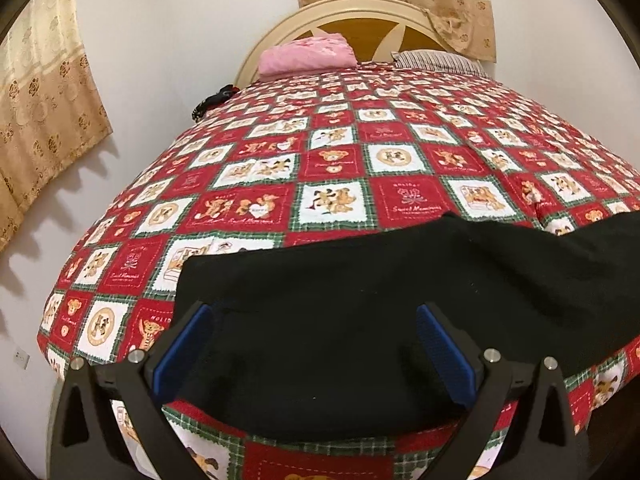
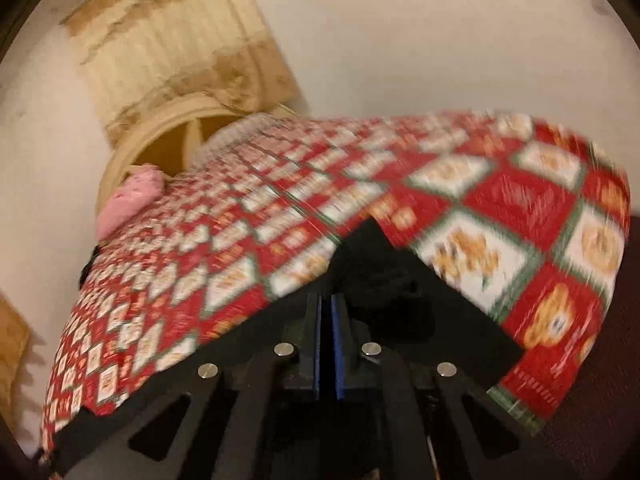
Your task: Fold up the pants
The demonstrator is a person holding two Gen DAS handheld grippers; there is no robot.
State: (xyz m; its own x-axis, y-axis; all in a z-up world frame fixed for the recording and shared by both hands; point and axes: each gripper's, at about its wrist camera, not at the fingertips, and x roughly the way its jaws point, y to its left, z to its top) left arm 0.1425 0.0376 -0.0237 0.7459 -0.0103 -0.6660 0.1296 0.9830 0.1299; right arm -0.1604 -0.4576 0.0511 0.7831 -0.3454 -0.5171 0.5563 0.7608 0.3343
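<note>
Right wrist view: right gripper [image 2: 328,312] pinches black pants [image 2: 384,276] (blurred); left gripper [image 1: 316,344] gapes over them.

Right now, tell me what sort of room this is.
A bedroom, most likely: a bed with a teddy-bear quilt, a rounded headboard, a pink pillow against it, and curtains on the wall.

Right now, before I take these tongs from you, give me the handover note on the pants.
Left tongs: open, pads on either side of the black pants, not gripping.
Right tongs: shut, pads together; black fabric peaks at their tips, so they look pinched on a pants edge, though that view is blurred.
Pants lie spread across the near edge of the teddy-bear quilt.
Done: one side seemingly gripped.
Left: grip the left side, then make the folds.
</note>
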